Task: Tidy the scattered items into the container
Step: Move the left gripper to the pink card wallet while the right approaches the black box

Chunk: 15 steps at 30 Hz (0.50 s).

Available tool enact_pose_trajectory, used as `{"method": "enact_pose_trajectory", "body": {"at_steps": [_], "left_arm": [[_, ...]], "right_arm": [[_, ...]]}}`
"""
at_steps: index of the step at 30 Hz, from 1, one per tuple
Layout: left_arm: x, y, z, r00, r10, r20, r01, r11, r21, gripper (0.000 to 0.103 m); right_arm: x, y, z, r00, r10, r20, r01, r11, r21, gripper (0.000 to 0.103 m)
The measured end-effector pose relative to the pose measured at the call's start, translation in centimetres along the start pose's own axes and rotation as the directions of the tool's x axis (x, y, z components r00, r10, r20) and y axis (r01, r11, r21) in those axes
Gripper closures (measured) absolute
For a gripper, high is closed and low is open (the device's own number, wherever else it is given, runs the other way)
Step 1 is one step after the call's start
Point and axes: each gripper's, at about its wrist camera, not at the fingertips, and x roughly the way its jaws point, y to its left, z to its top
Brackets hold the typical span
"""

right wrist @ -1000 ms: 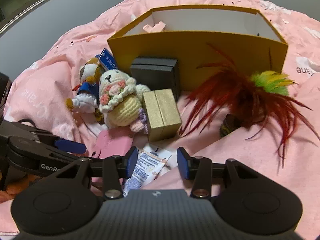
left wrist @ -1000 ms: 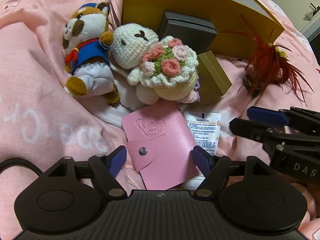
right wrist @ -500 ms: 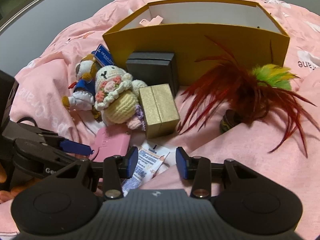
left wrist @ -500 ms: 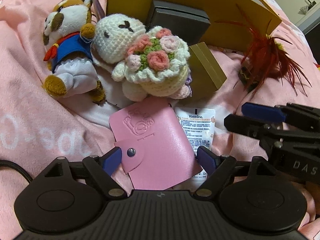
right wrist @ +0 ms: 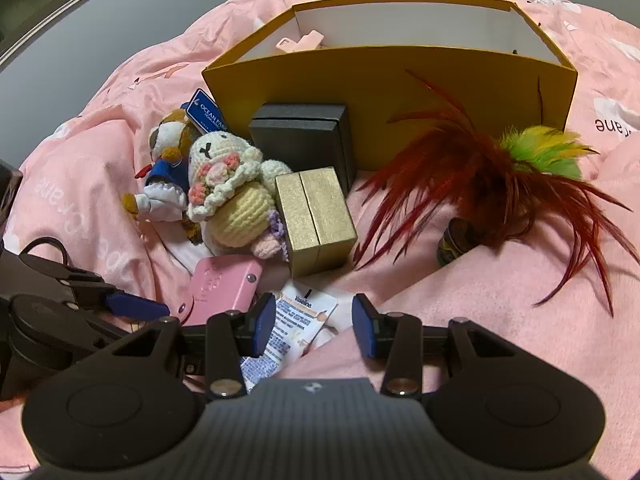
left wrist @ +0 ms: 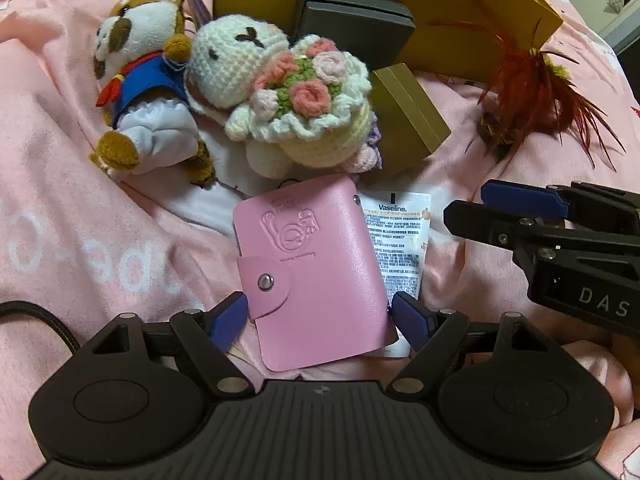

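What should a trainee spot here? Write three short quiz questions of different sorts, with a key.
1. True or false: the pink card wallet is already inside the yellow box.
2. What lies partly under the wallet? A gold box; B Vaseline tube; C feather toy.
3. Which claw has the wallet between its fingers?

Key: 1 false. 2 B. 3 The left claw; its jaws are closing with the wallet between them, not yet pressing it.
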Motion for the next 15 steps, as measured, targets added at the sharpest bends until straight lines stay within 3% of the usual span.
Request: {"method": "enact_pose_trajectory", "body": {"at_steps": [1,2,4,6,8,10,13,14,15], "left_arm": [[-0.1,-0.2,-0.1,1.000,0.000,0.009,0.000,1.000,0.009,0.019],[-0.3,-0.4,-0.1,1.000,-0.002,0.021,0.001,1.000,0.021,0.028],[-1.0,-0.9,-0.3,0.999,-0.031,0.044,0.029,0.998,0.056,0.063],[-1.6,-1.4,-0.4,0.997,-0.047,0.060,0.042,0.995,0.089,0.084],[-1.7,-1.4,-0.4,0.997,-0.056,0.059,0.050,0.994,0.093,0.093],[-1.7,-0.8,-0.3,0.997,-0.054,0.055,0.050,0.997,0.065,0.097],[-2.0,-0.3,-0.5,0.998,0.026,0.065,-0.028,0.999,0.037,0.094],[-2.0,-0.1,-0.5,0.998,0.038,0.056,-0.039,0.999,0.024,0.088],[-1.9,0.1,-0.5,0.998,0.045,0.042,-0.046,0.999,0.010,0.072]], "right_arm": [[0.0,0.0,0.0,1.000,0.000,0.000,0.000,1.000,0.000,0.058],[0.0,0.0,0.0,1.000,-0.001,0.000,0.001,1.000,-0.001,0.058],[-0.1,-0.1,0.1,1.000,-0.004,0.003,0.004,1.000,0.002,0.058],[-0.3,-0.2,0.2,1.000,-0.010,0.008,0.010,1.000,0.003,0.058],[-0.5,-0.2,0.3,1.000,-0.018,0.013,0.018,1.000,-0.001,0.058],[-0.5,-0.2,0.3,1.000,-0.017,0.012,0.017,1.000,-0.001,0.059],[-0.6,-0.3,0.3,1.000,-0.016,0.012,0.016,1.000,0.000,0.059],[-0.6,-0.3,0.3,1.000,-0.016,0.013,0.016,1.000,0.002,0.059],[-0.6,-0.4,0.3,1.000,-0.015,0.013,0.015,1.000,0.003,0.059]]}}
